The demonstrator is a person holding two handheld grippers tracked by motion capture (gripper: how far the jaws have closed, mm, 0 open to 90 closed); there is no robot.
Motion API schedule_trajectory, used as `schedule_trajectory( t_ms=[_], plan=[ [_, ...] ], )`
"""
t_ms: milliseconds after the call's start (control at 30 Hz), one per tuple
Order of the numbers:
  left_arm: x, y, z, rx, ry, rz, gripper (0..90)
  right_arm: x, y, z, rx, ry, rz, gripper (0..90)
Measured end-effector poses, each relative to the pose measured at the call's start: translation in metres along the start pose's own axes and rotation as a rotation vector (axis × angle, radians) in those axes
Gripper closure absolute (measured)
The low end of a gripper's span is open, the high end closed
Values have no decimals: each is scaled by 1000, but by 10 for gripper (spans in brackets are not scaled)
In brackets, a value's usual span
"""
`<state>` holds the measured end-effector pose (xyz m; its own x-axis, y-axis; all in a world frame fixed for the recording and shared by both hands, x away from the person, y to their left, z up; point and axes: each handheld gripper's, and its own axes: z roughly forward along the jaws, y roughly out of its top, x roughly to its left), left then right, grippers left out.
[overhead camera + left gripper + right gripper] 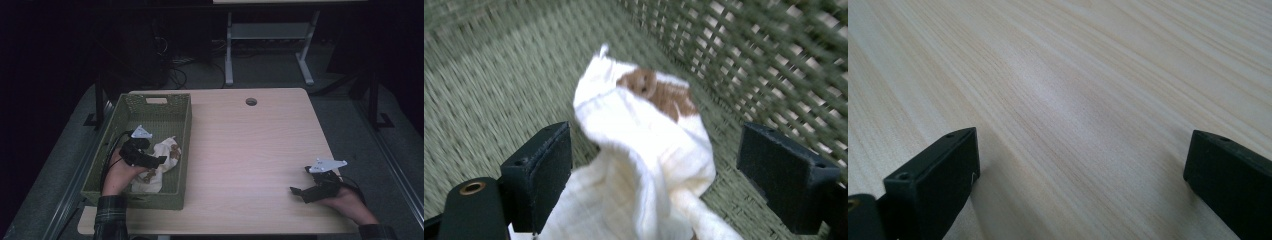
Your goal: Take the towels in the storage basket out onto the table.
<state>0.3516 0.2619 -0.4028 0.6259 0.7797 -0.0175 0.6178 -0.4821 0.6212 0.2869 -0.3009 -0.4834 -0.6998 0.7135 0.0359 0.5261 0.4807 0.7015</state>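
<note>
A green woven basket (pixel 183 127) stands on the left part of the wooden table (pixel 250 145). Inside it lies a crumpled white cloth with brown patches (pixel 162 160). My left gripper (pixel 159 161) is down in the basket over that cloth. In the left gripper view its jaws stand wide apart, and the cloth (pixel 644 150) bunches up between them without being pinched. My right gripper (pixel 298 192) rests low over the bare tabletop (pixel 1073 100) at the front right, jaws spread with nothing between them.
The basket wall (pixel 774 60) rises close on the right of the left gripper. A round cable hole (pixel 251 101) sits near the table's far edge. Beyond the table stand a white frame leg (pixel 229 50) and dark equipment with cables on the floor.
</note>
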Motion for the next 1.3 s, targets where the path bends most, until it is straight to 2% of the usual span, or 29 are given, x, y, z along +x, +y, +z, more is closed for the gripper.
schedule_trajectory(
  t_ms=[67,133,200,267,333,433,700,733,867,933,967,1000,1067,1133,1233,1300],
  plan=[
    [3,-2,3,36,23,-13,141,0,0,0,0,0,0,9],
    [4,-4,6,49,15,-25,141,0,0,0,0,0,0,9],
    [3,-4,10,70,12,-24,140,0,0,0,0,0,0,9],
    [3,-5,14,108,14,-13,136,0,0,0,0,0,0,9],
    [2,-6,18,143,9,-18,136,0,0,0,0,0,0,9],
    [0,-7,22,171,12,-12,137,0,0,0,0,0,1,10],
    [-4,-11,37,295,44,-13,144,0,0,0,0,0,0,9],
    [-3,-12,39,323,47,-8,144,0,0,0,0,0,1,9],
    [-3,-11,40,340,44,-12,150,0,0,0,0,0,0,10],
    [-3,-10,38,345,42,-10,198,0,0,0,1,0,0,9],
    [-3,-9,37,343,54,-17,238,0,0,0,0,0,0,9],
    [-3,-8,34,324,44,-34,292,0,0,0,0,0,0,10],
    [-2,-8,29,304,28,-46,468,0,0,0,0,0,0,9],
    [-1,-7,26,306,13,-47,562,0,0,0,1,0,0,10],
    [0,-5,20,287,-28,-53,661,0,0,0,0,0,0,10],
    [1,-4,16,257,-38,-58,703,0,0,0,0,0,0,10]
  ],
)
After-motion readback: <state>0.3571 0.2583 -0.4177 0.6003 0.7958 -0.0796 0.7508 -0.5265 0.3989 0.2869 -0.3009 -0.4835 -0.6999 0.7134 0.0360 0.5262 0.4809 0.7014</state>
